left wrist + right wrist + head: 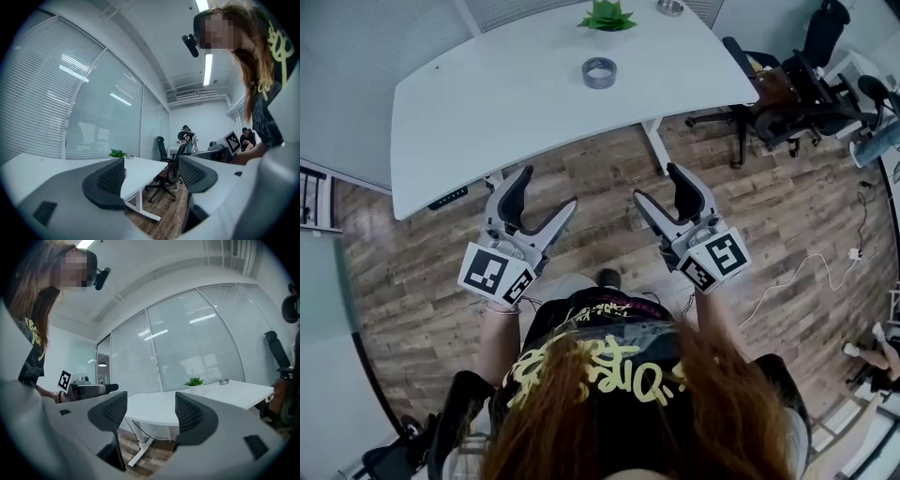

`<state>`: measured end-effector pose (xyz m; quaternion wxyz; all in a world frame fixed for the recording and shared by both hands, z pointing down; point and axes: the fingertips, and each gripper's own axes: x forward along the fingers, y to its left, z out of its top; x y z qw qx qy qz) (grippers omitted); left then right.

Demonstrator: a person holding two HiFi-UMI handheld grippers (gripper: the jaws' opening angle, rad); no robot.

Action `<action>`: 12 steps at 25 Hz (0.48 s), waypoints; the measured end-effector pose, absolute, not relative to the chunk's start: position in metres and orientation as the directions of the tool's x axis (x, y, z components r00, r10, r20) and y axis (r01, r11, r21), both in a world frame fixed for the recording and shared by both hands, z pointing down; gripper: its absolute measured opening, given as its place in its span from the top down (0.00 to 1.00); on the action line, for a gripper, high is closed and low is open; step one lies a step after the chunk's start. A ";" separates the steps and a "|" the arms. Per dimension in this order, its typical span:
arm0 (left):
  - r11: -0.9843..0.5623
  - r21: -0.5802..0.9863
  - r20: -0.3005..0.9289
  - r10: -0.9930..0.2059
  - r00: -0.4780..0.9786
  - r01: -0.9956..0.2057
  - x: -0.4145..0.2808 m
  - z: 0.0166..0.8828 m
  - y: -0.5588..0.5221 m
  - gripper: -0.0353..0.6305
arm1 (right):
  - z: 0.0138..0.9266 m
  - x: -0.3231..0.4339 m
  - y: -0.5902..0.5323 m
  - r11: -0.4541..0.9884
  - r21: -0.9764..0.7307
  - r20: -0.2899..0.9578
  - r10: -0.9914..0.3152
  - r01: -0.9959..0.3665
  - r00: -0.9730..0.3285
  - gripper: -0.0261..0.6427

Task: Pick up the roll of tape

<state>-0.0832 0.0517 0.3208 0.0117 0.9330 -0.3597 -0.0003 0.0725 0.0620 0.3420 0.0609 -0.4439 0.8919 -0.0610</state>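
The roll of tape (pixel 599 72), a grey ring, lies flat on the white table (pixel 487 103) near its far middle. My left gripper (pixel 546 194) and right gripper (pixel 661 190) are both held over the wooden floor, short of the table's near edge, well away from the roll. Both stand open with nothing between their jaws. In the left gripper view the left gripper (pixel 152 176) frames the table's edge; in the right gripper view the right gripper (pixel 150 411) faces the table top. The roll does not show in either gripper view.
A small green plant (pixel 607 16) and a little metal dish (pixel 670 7) stand at the table's far edge. Black office chairs (pixel 787 89) crowd the right side, one chair (pixel 164 176) beside the table. Cables (pixel 797 272) lie on the floor at right. Other people (pixel 247 138) sit far off.
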 end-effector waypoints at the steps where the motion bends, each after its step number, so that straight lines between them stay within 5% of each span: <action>1: -0.741 0.021 0.011 -0.671 0.742 -0.671 -0.085 0.322 0.050 0.41 | 0.344 0.069 0.061 0.603 -0.165 -0.053 -0.795 -0.780 -0.604 0.51; 12: -0.750 0.014 -0.007 -0.662 0.750 -0.662 -0.081 0.311 0.038 0.41 | 0.328 0.076 0.053 0.592 -0.141 -0.071 -0.806 -0.794 -0.588 0.51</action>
